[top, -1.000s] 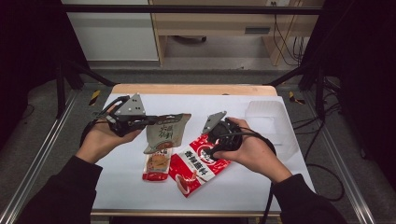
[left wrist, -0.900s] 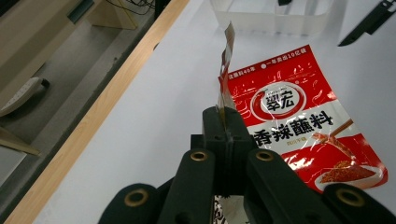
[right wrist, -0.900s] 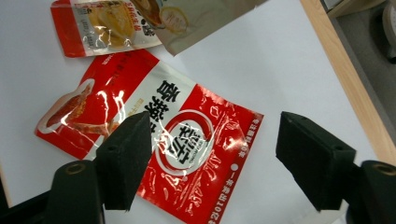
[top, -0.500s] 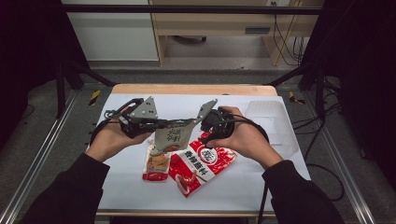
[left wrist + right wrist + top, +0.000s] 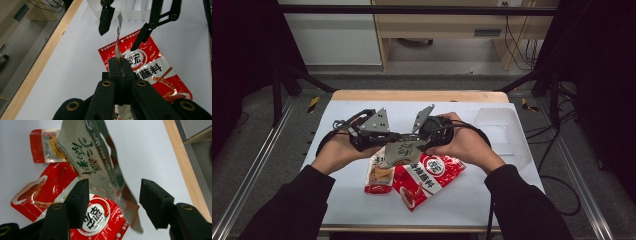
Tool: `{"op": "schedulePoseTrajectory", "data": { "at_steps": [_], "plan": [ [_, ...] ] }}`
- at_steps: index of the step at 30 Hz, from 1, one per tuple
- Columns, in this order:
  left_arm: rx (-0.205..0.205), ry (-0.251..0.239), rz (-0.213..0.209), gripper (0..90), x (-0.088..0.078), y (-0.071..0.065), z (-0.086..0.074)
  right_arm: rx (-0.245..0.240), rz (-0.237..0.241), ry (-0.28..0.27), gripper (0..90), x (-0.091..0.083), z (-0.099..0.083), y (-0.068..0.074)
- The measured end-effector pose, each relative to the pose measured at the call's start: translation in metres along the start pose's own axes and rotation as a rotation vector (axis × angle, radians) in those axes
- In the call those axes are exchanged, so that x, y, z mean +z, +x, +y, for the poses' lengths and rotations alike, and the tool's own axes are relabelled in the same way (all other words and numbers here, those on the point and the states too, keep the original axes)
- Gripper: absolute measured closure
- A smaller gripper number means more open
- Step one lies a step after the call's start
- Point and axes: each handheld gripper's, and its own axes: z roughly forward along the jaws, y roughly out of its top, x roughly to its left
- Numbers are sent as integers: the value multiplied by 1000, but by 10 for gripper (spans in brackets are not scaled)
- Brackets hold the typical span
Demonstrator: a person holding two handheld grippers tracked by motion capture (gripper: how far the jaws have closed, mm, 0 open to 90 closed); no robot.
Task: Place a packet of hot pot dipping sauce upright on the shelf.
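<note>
My left gripper (image 5: 119, 65) pinches the green pouch (image 5: 100, 170) above the red sachet (image 5: 427, 179); my right gripper (image 5: 112, 202), facing it, has been closing, jaws still apart around the pouch's free end.

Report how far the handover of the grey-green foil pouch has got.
Done: the left gripper holds the grey-green foil pouch lifted above the table. In hand: the right gripper, jaws just closing, straddles its edge without pressing. Left: gripping it; the red sauce packet lies untouched.

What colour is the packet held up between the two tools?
The held packet is pale grey-beige with dark green lettering and a green panel, clearest in the right gripper view.
</note>
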Motion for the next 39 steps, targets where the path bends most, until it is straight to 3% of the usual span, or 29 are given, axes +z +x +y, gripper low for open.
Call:
{"op": "schedulePoseTrajectory", "data": {
  "at_steps": [1,3,7,8,12,20,22,23,24,26,29,34,39],
  "plan": [
    [6,3,-2,900,0,0,0,-8,11,6,500,3,0,0],
    [10,1,-6,900,0,-1,1,0,14,9,521,4,1,1],
    [6,-13,-14,900,-1,-3,0,-18,34,0,723,6,1,2],
    [6,-15,-13,900,-1,-3,0,-18,34,0,723,6,1,2],
    [0,-25,-20,900,-1,-4,-2,-36,51,10,883,7,1,4],
    [-40,-53,-18,879,1,-3,-12,-42,63,25,900,8,3,5],
    [-51,-68,-6,807,2,-4,-15,-46,66,32,900,9,3,4],
    [-57,-81,7,620,3,-5,-17,-50,67,46,900,11,4,4],
    [-59,-90,10,620,4,-6,-19,-50,67,46,900,11,4,4],
    [-65,-99,24,458,7,-8,-24,-54,63,49,900,12,3,3],
    [-79,-100,40,287,8,-11,-31,-49,56,48,900,9,2,0],
    [-119,-103,41,201,8,-15,-45,-50,53,40,900,3,1,-4],
    [-165,-95,74,121,3,-21,-63,-53,41,37,900,-11,1,-11]
  ]
}}
